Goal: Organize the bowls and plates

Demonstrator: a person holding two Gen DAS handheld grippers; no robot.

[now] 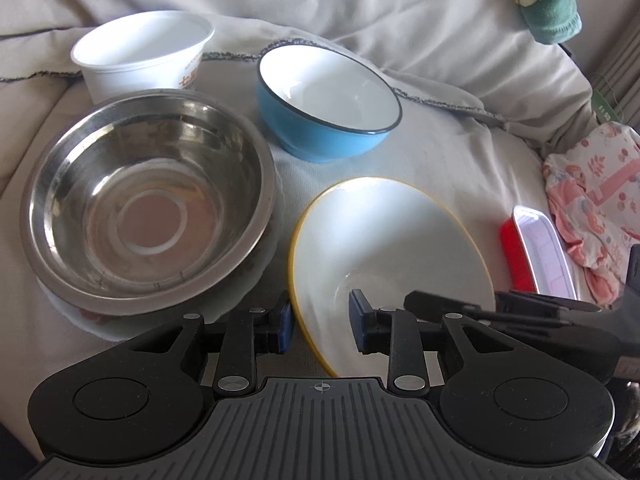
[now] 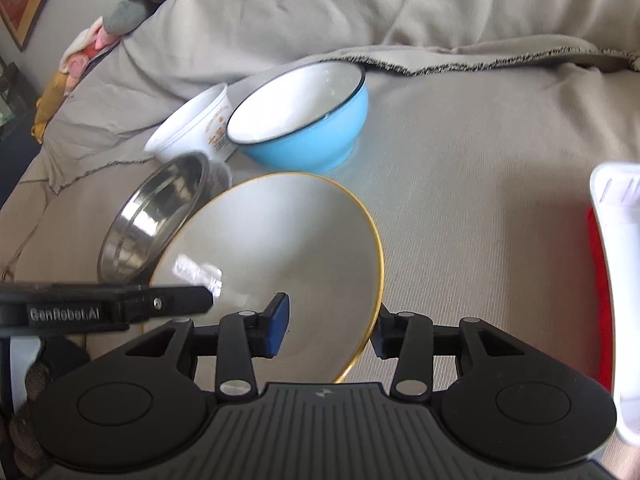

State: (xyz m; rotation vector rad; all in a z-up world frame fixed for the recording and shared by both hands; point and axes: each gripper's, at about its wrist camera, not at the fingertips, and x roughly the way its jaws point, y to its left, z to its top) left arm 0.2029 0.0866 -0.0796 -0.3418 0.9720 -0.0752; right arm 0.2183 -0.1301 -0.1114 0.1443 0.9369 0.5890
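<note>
We were partway through sorting the dishes, with the yellow-rimmed plate [image 1: 384, 256] in hand. It sat tilted on the blanket-covered sofa [image 2: 480, 160], and both tools straddled its near rim. The left hand-held gripper [image 1: 319, 326] stood partly open, one pad outside the plate's rim and one over its inside, neither clearly pressing. The right hand-held gripper [image 2: 326, 328] was likewise partly open across the opposite side of the rim, one blue pad on the inside face and the other just outside; we could not tell whether it bore on the plate.

Beside the plate lay the steel bowl [image 1: 148, 204]; beyond the plate stood the blue bowl [image 1: 328, 104], and beyond the steel bowl the white tub [image 1: 144, 52]. On the plate's other side lay a red tray [image 1: 536, 252].

Next, we judged, the jaws had to either close firmly on the rim or draw clear of it.
</note>
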